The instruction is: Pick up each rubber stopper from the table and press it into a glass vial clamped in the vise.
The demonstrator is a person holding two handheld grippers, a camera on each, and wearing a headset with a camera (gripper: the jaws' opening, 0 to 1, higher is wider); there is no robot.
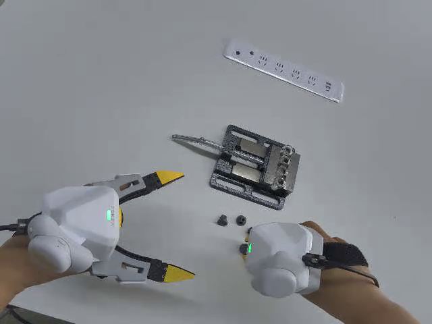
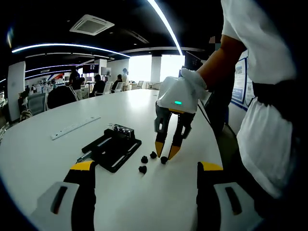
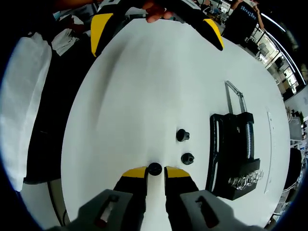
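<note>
My right gripper point(image 1: 245, 248) points down at the table, its yellow tips closed in on a black rubber stopper point(image 3: 154, 169) that sits on the surface. In the left gripper view the same gripper point(image 2: 166, 154) stands over that stopper point(image 2: 164, 160). Two more stoppers point(image 1: 222, 219) point(image 1: 241, 219) lie loose between it and the black vise point(image 1: 256, 167). A row of glass vials point(image 1: 287, 165) stands clamped in the vise, and they also appear in the right gripper view point(image 3: 245, 180). My left gripper point(image 1: 174, 225) hovers wide open to the left, holding nothing.
A white power strip point(image 1: 283, 69) lies at the far side of the white table. The vise's metal handle point(image 1: 196, 141) sticks out to the left. A person's torso point(image 2: 269, 96) stands close at the table's right edge.
</note>
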